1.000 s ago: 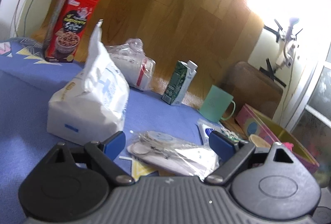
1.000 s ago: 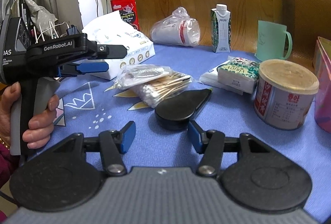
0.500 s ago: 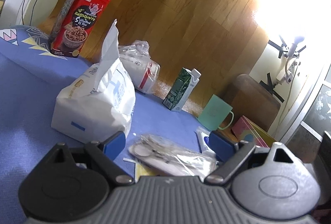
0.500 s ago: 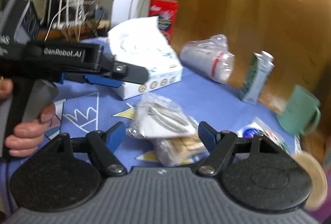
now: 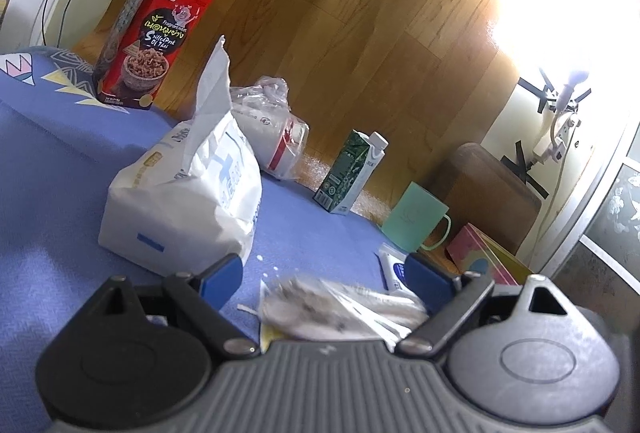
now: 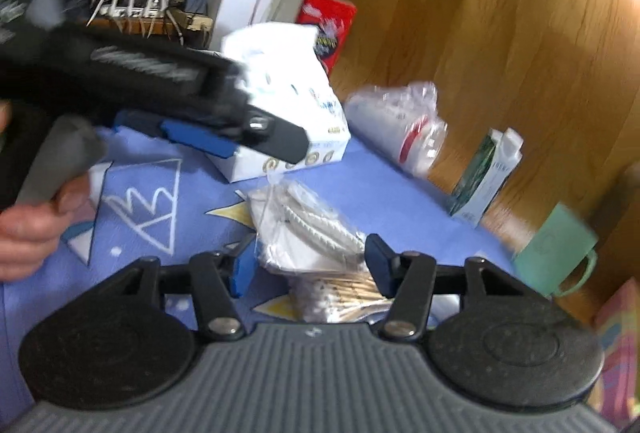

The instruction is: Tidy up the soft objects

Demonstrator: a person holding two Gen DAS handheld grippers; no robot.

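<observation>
We see right gripper (image 6: 310, 263) closing, clear packet of cotton pads (image 6: 304, 229) between blue fingers (image 6: 243, 267), contact unclear through blur. Packet lies on blue cloth (image 6: 192, 221), atop bag of cotton swabs (image 6: 344, 295), near side of tissue pack (image 6: 288, 129). Left gripper (image 5: 326, 275) fingers spread wide, pinching nothing, just above same packet (image 5: 320, 307). Green carton (image 5: 348, 177), mint mug (image 5: 416, 219) far right.
</observation>
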